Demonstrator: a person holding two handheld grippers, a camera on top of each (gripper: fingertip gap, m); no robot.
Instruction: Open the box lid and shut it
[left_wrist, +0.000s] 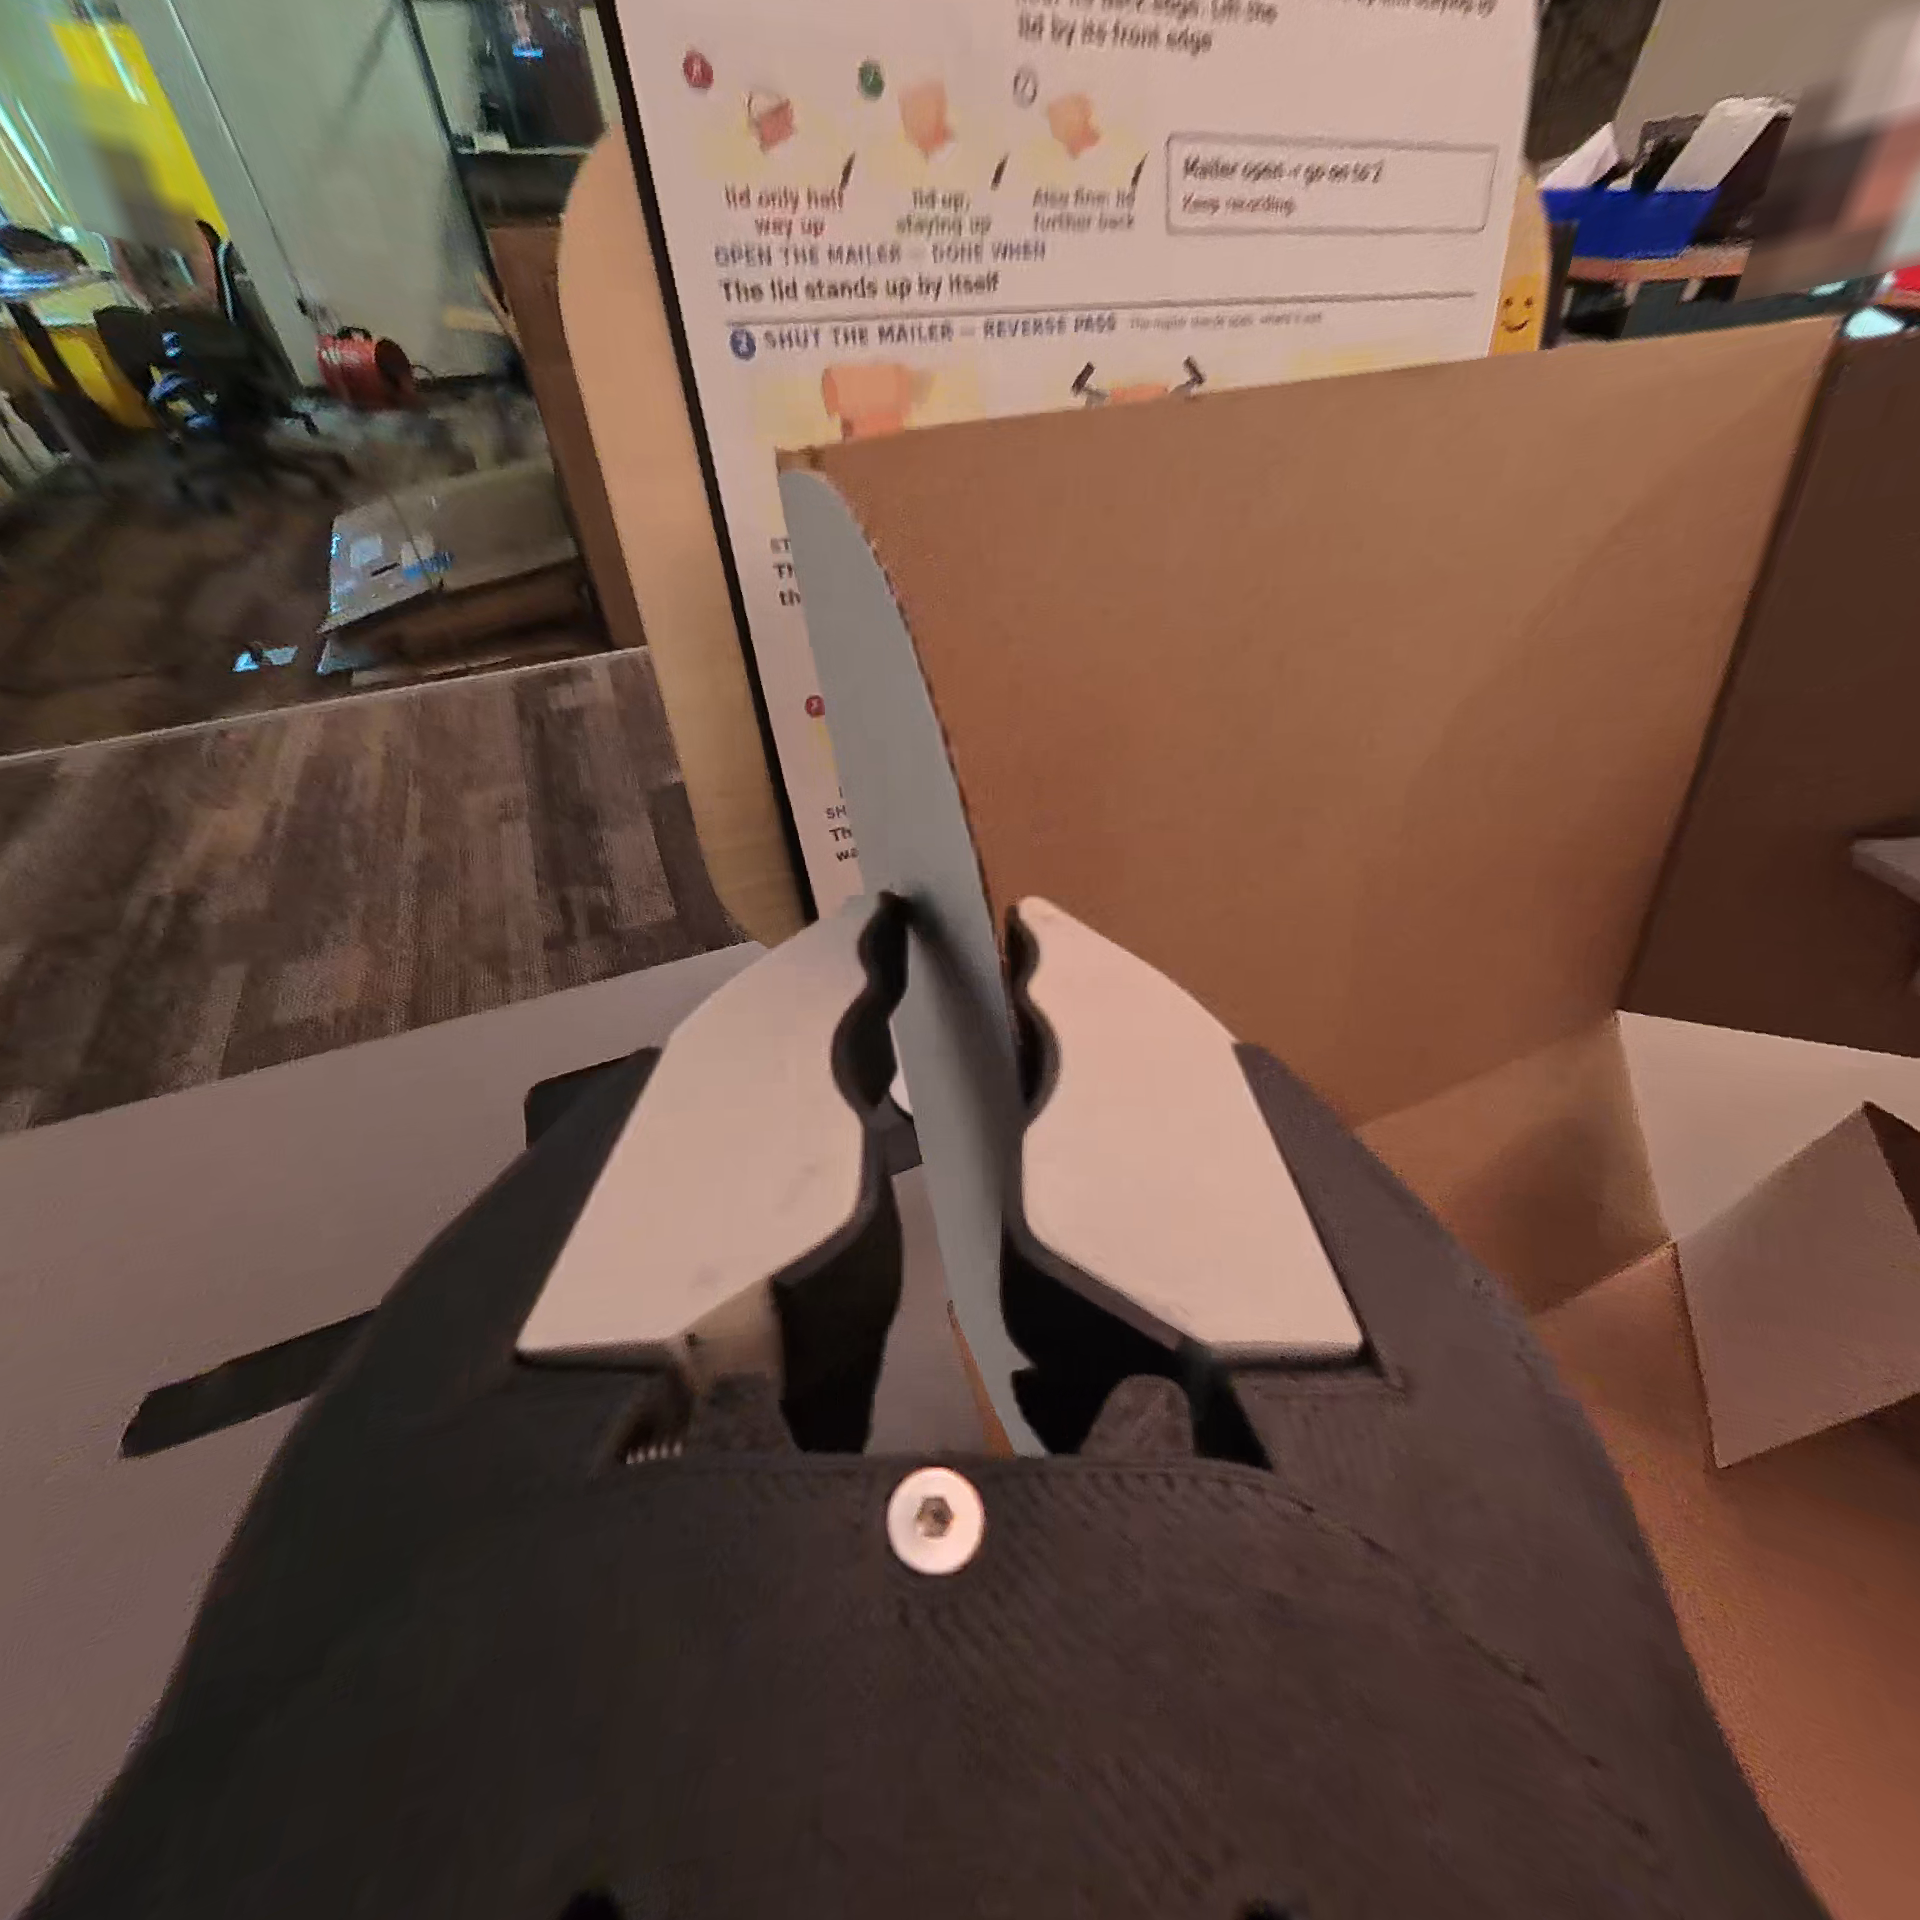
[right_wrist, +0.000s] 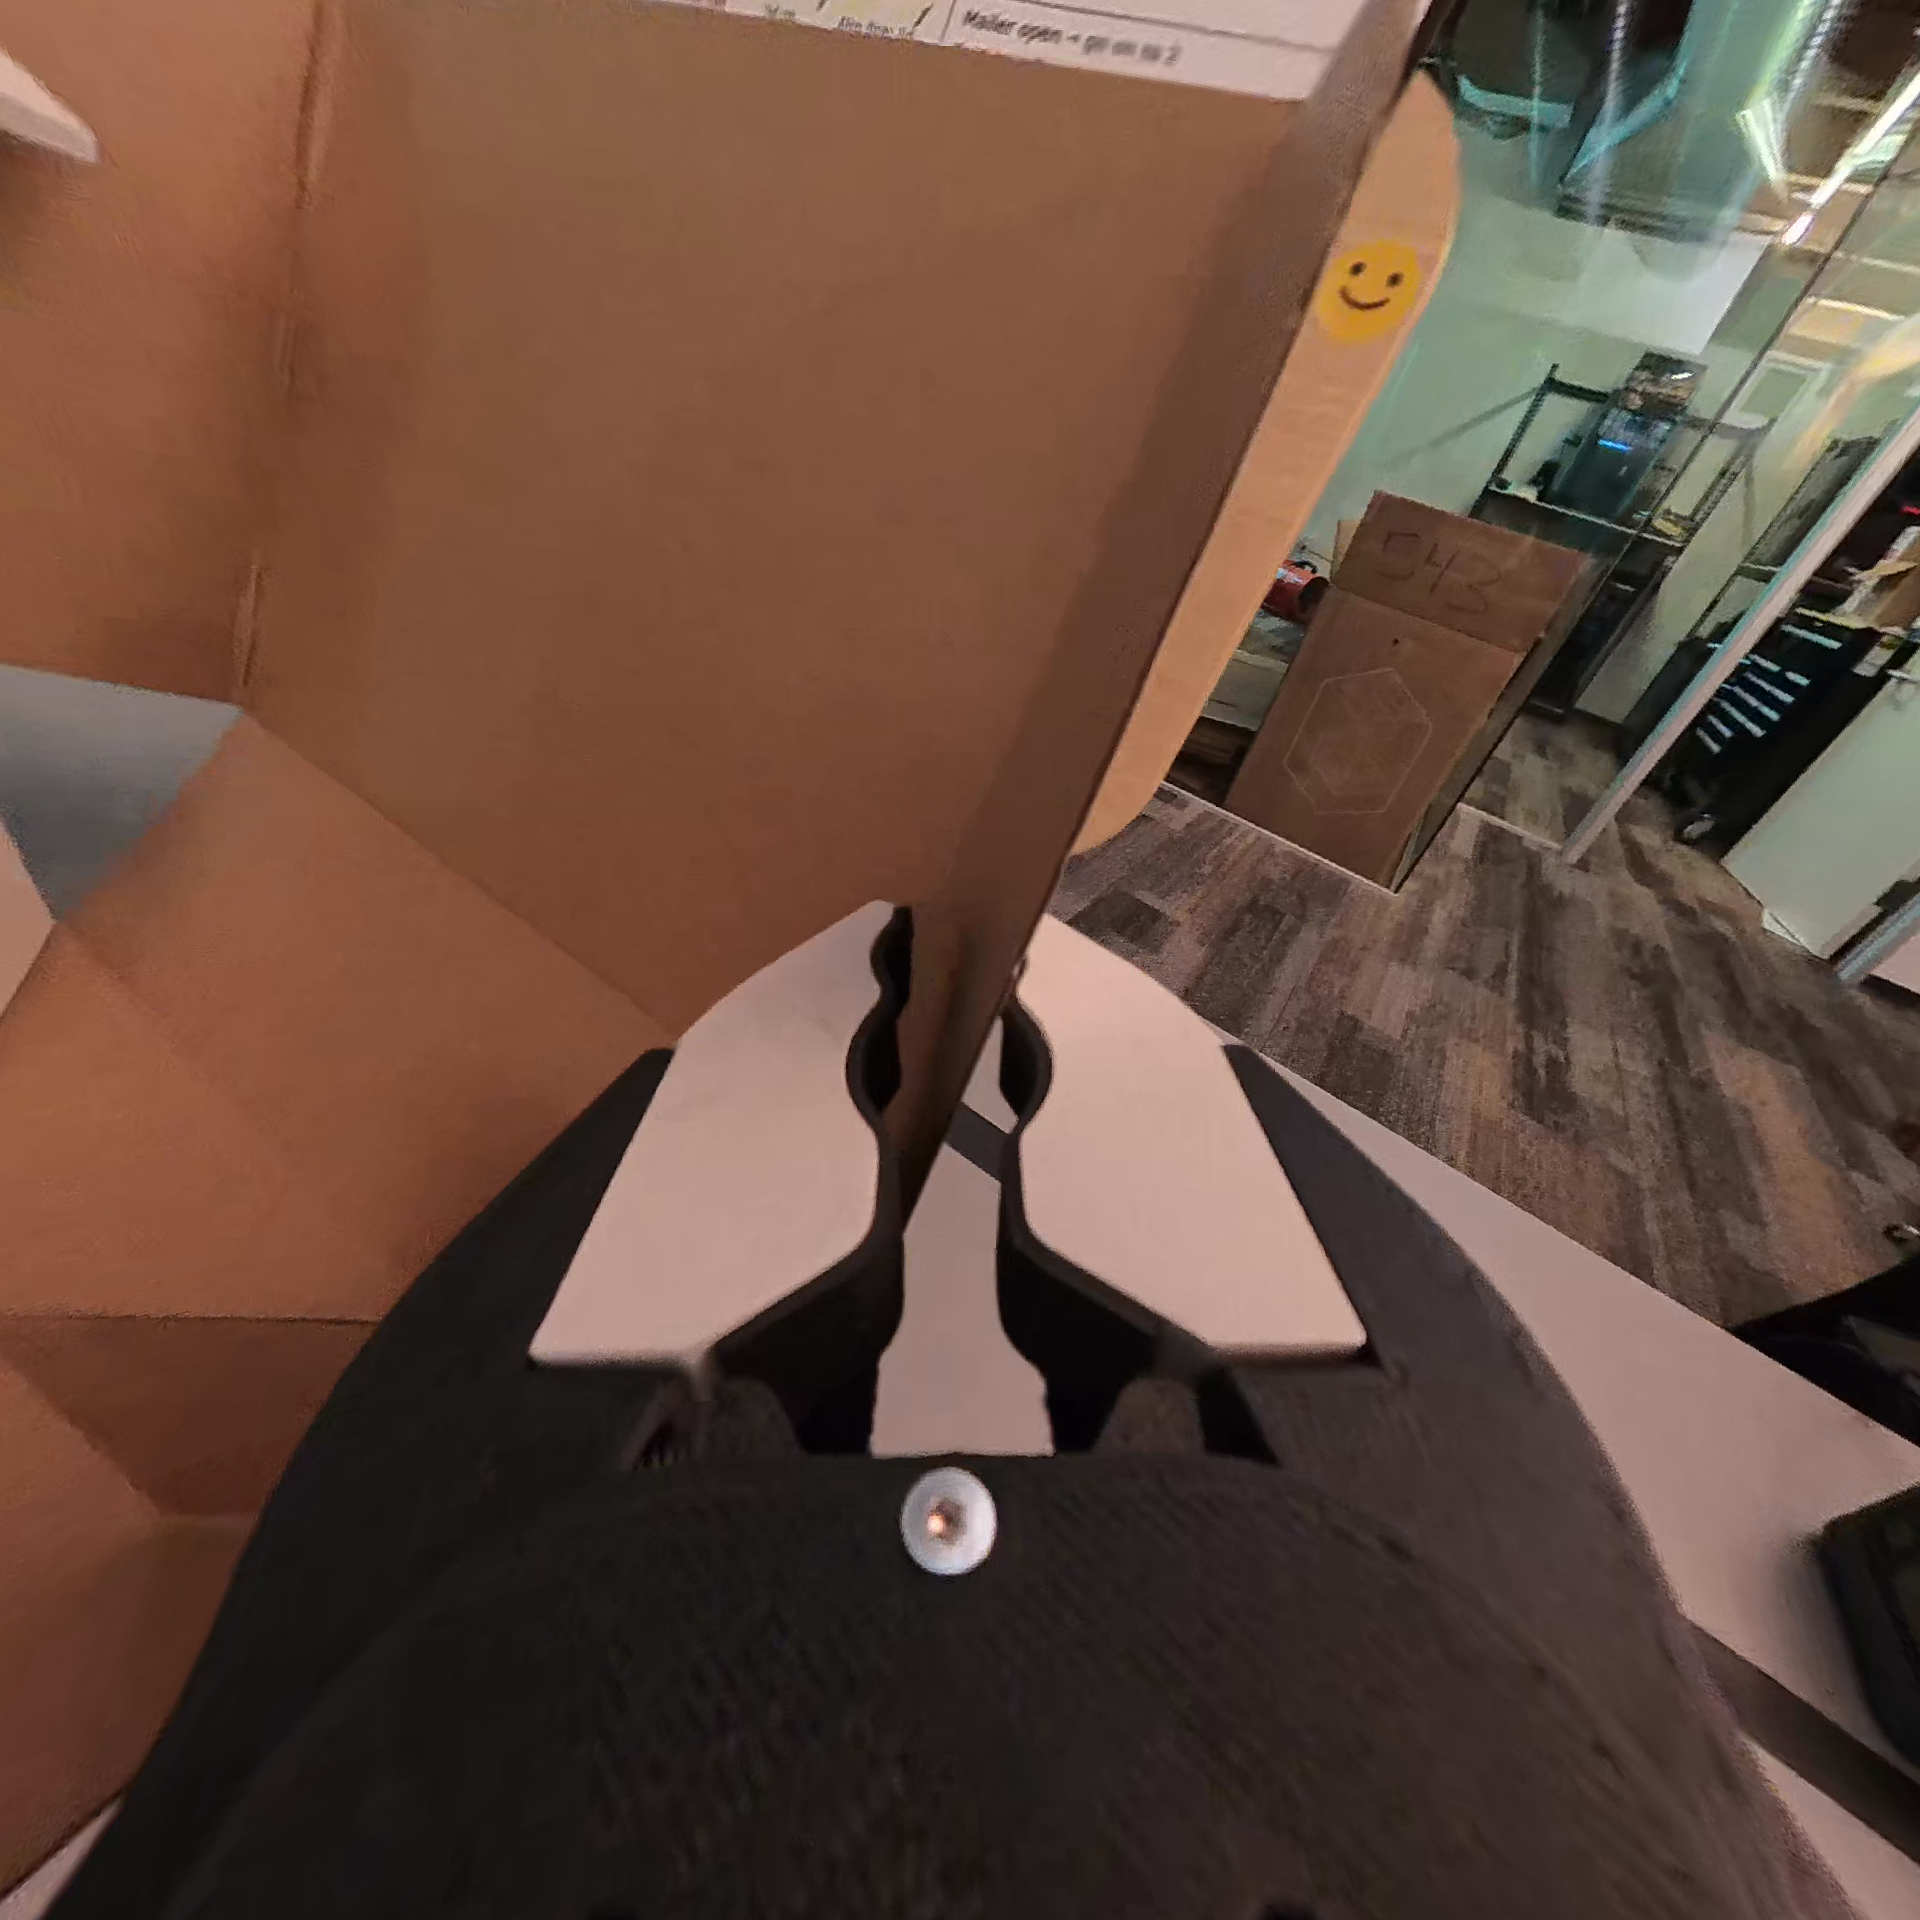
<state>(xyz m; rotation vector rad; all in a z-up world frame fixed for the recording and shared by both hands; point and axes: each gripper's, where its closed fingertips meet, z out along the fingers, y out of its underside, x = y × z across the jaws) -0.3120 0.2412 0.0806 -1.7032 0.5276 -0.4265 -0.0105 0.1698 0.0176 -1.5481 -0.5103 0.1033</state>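
Note:
The cardboard box is brown inside and grey outside, and it is open. Its lid (left_wrist: 1351, 675) stands upright behind the base (left_wrist: 1507, 1195). My left gripper (left_wrist: 951, 914) is shut on the lid's left side flap (left_wrist: 883, 727), which runs edge-on between the fingers. In the right wrist view the lid (right_wrist: 727, 468) fills the upper left, above the base (right_wrist: 260, 1091). My right gripper (right_wrist: 956, 935) is shut on the lid's right side flap (right_wrist: 1195, 520), also edge-on. A loose base flap (left_wrist: 1787, 1299) sticks up at the right.
The box sits on a white table (left_wrist: 260, 1195) with a black tape strip (left_wrist: 229, 1392). An instruction poster (left_wrist: 1091, 208) on a board stands just behind the lid. A dark object (right_wrist: 1870, 1590) lies at the table's right edge. Carpeted floor lies beyond.

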